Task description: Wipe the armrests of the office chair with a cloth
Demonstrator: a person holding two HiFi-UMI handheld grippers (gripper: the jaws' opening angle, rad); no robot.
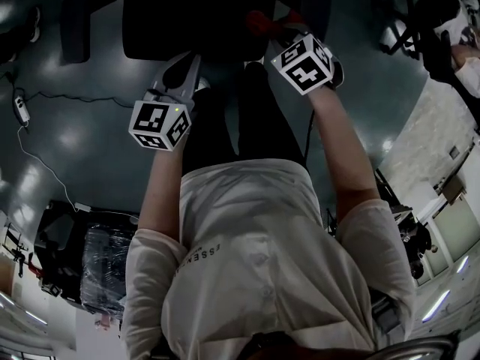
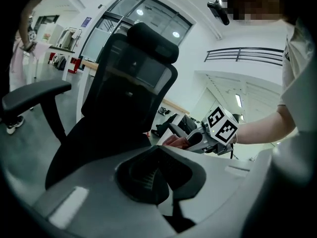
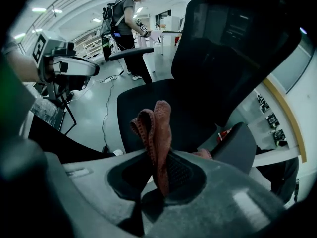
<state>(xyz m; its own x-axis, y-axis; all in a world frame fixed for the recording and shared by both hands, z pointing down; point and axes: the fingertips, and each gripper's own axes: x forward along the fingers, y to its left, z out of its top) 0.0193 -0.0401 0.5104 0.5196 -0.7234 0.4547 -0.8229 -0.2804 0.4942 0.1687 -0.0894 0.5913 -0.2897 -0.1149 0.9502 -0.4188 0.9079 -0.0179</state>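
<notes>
**Red cloth clamped in the right gripper, close to the chair's armrest**

A black, mesh-backed office chair (image 1: pixel 187 13) with a headrest fills the 12 o'clock part of the head view. It stands on a glossy grey floor (image 1: pixel 82 126). The camera wearer's white shirt (image 1: pixel 255 261) takes up the 6 o'clock half, and both bare forearms reach toward the chair. At 11 o'clock in the right gripper view, another person (image 3: pixel 126 19) stands in the background.

The left gripper (image 2: pixel 158 180) hangs at 10 o'clock from the torso, short of the seat. Its jaws meet with nothing between them. The right gripper (image 3: pixel 159 170) is at 1 o'clock from the torso, at the chair's side. Its jaws are pinched on a folded, rust-red knitted cloth (image 3: pixel 154 133) that sticks up from between them.

A black padded armrest (image 3: pixel 242 145) lies at 4 o'clock from the cloth and near it, though I cannot tell whether the two touch. The chair's other armrest (image 3: pixel 131 54) stands at 11 o'clock, well apart from the cloth.
</notes>
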